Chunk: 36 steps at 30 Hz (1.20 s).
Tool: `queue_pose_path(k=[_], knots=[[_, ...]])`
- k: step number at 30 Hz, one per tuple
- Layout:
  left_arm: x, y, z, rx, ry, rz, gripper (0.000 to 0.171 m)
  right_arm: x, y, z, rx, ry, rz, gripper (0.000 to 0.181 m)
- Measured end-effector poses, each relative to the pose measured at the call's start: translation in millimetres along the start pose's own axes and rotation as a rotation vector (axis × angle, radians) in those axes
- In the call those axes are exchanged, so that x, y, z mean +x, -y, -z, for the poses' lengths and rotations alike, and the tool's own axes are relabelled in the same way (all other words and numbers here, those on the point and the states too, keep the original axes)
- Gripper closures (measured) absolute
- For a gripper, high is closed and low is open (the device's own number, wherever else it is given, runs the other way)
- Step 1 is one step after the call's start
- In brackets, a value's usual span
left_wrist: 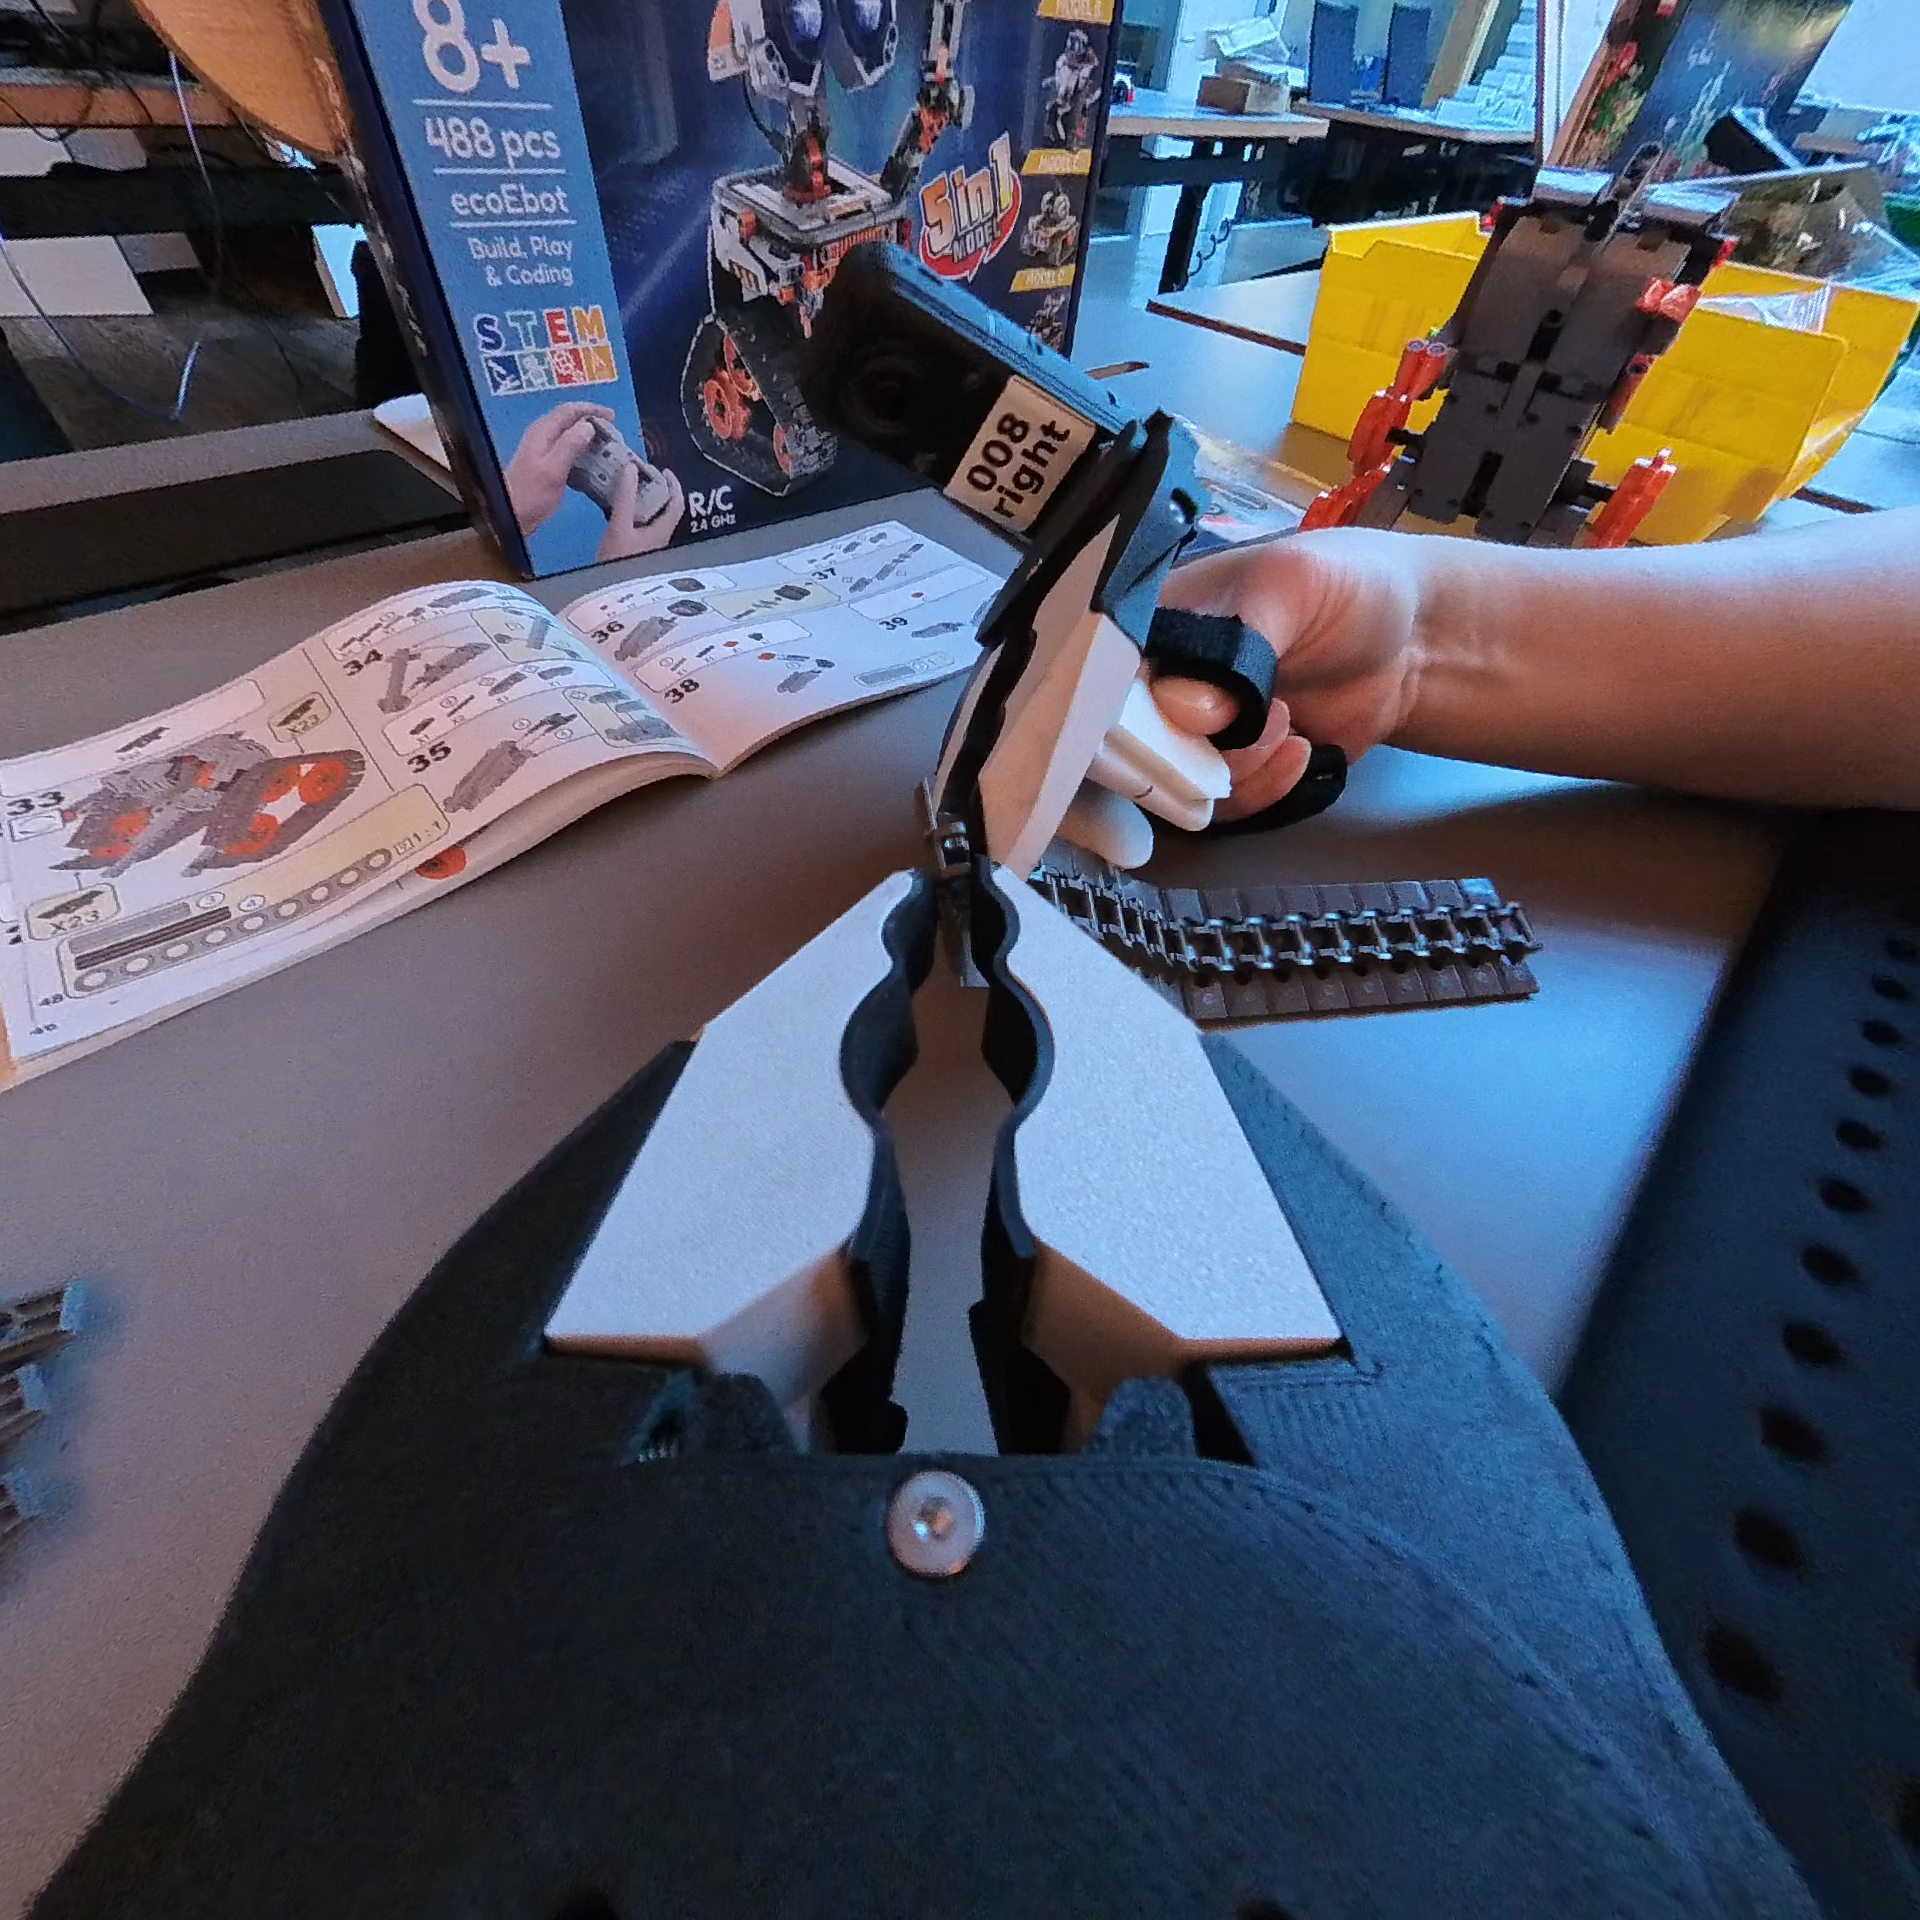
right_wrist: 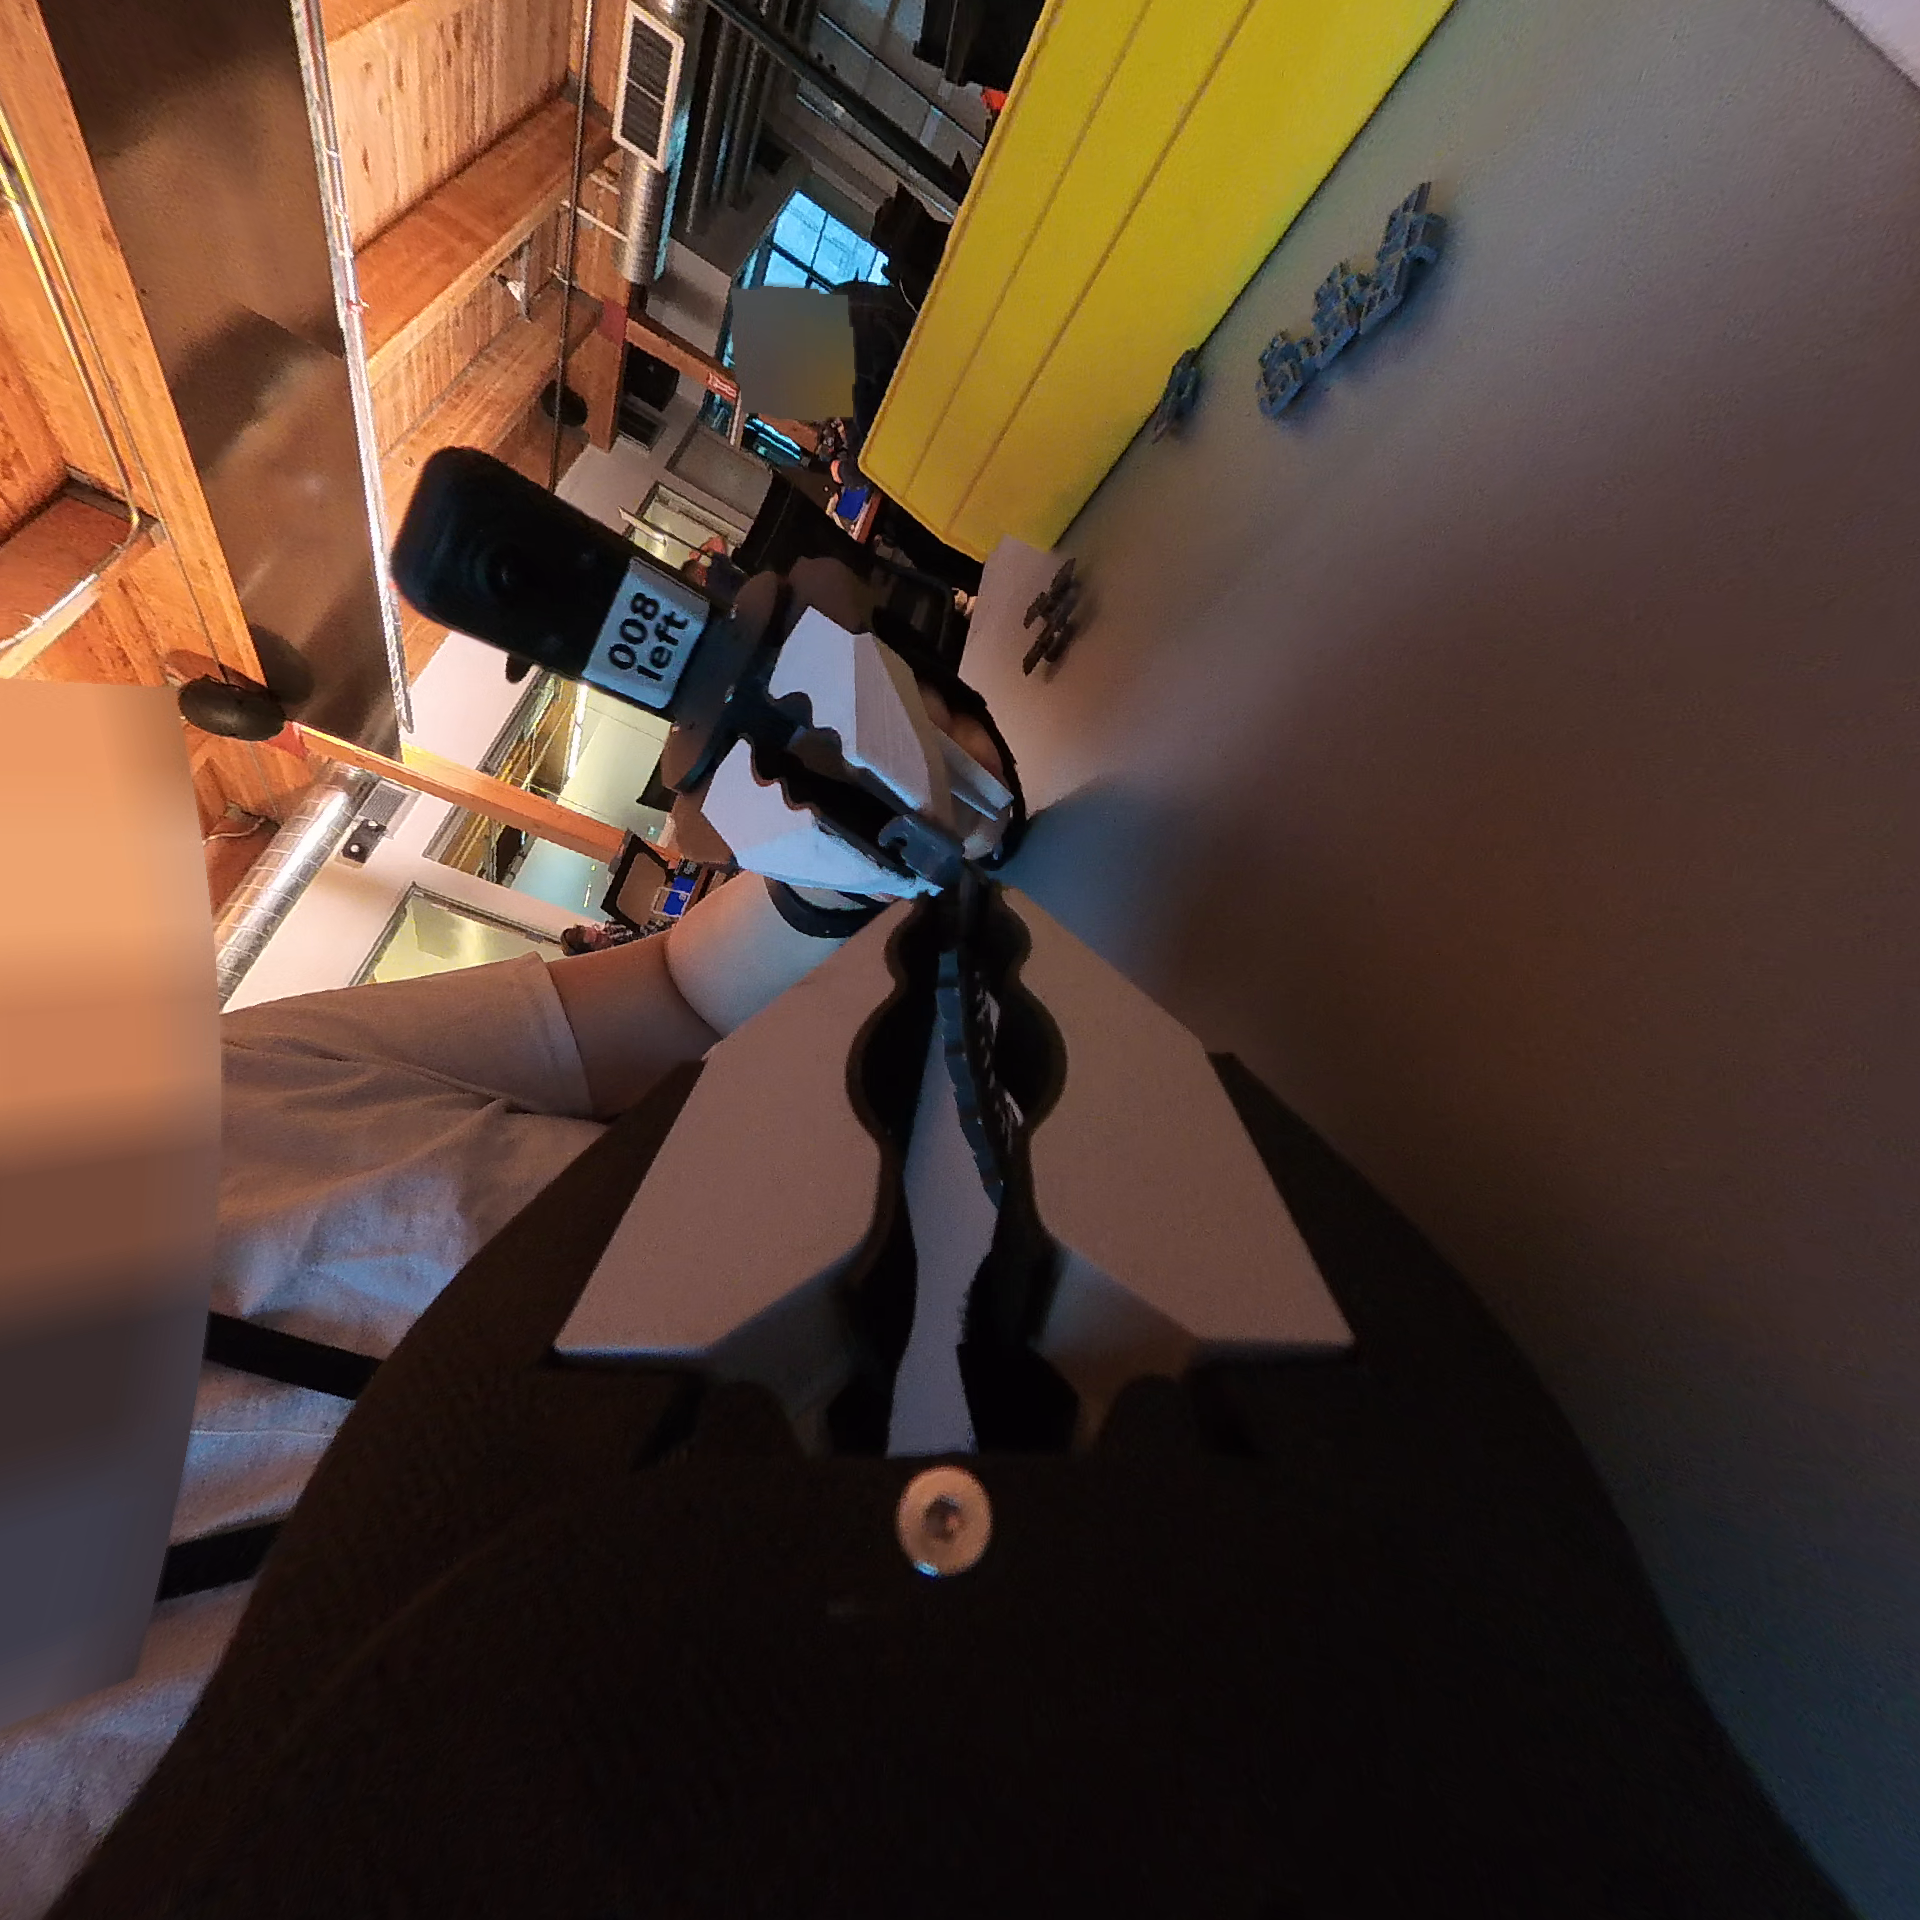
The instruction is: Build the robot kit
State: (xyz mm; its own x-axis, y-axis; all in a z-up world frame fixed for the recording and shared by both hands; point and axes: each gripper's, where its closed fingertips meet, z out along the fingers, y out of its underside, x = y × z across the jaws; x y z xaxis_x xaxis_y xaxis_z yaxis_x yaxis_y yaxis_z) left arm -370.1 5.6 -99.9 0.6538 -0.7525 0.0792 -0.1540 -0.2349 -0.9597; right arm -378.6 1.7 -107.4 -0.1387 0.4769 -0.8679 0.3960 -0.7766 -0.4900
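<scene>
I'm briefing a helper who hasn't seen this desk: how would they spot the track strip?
Start at the blue toy box behind the open instruction booklet. Right of the booklet, a dark track strip lies flat on the table, the only long chain of joined links.

Writing covers the blue box (left_wrist: 582,260); the booklet (left_wrist: 364,748) before it bears printed numbers; right of it sits a camera label (left_wrist: 1013,457).

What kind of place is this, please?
Probably a shared workshop or lab used for toy building: a kit box, an open manual and a yellow bin sit on a grey table, with more worktables behind.
</scene>
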Motion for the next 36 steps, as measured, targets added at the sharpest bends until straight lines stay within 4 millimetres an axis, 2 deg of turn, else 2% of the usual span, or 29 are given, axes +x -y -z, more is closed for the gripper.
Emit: queue_pose_path(k=[16, 25, 32, 36], knots=[[-8.5, 9.9, 1.5, 0.076, -0.028, 0.172, 0.165, -3.4, 9.2, -1.7, 0.048, 0.03, -0.007, 0.176], [-11.9, 10.1, 2.5, 0.066, -0.002, 0.127, 0.166, -3.9, 8.5, -4.6, 0.044, 0.036, 0.001, 0.165], [-10.9, 7.3, 1.5, 0.042, 0.001, 0.109, 0.166, 4.1, 2.3, -9.4, 0.008, -0.014, -0.008, 0.169], [-9.5, 7.9, 1.5, 0.042, -0.003, 0.103, 0.166, 2.3, -0.9, -11.6, -0.013, 0.007, -0.028, 0.172]])
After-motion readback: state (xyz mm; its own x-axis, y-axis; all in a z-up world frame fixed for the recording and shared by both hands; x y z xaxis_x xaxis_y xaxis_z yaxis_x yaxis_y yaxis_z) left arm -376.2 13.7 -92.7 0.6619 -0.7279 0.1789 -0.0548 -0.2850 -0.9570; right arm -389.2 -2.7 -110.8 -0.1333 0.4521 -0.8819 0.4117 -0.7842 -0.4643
